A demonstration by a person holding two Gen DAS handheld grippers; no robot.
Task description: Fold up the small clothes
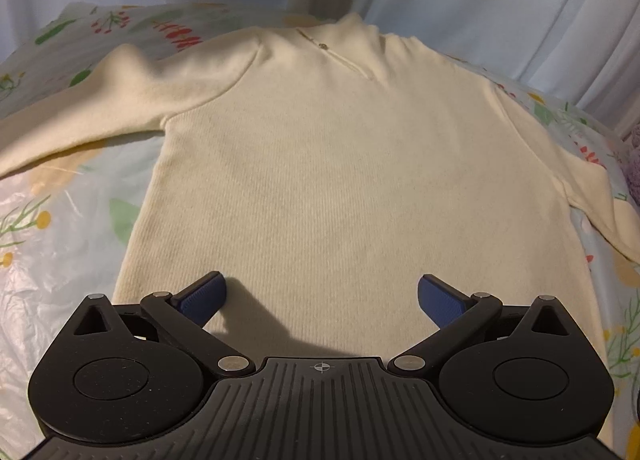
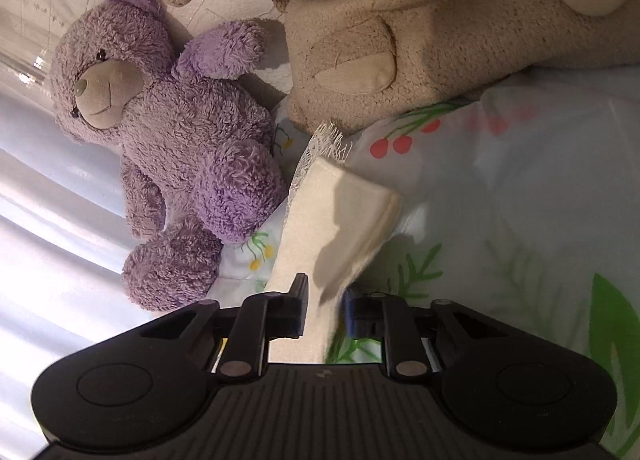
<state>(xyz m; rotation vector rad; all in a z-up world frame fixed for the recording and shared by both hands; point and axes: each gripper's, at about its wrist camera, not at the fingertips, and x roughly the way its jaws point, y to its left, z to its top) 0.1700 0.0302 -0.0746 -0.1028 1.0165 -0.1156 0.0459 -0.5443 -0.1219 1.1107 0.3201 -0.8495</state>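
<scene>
Right hand-held gripper (image 2: 325, 310) clamped on cream sweater's (image 1: 340, 188) sleeve (image 2: 336, 220), left hand-held gripper (image 1: 322, 296) spread wide

Clear: sweater (image 1: 340, 180) front, flat, nothing lying on it.
Blocked: purple bear (image 2: 168, 132) and tan plush (image 2: 420, 40) crowd the sleeve (image 2: 340, 220) end.

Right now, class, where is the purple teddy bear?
In the right wrist view, the purple teddy bear lies left of centre on the floral sheet, beside the cream sleeve that the right gripper clamps.
</scene>
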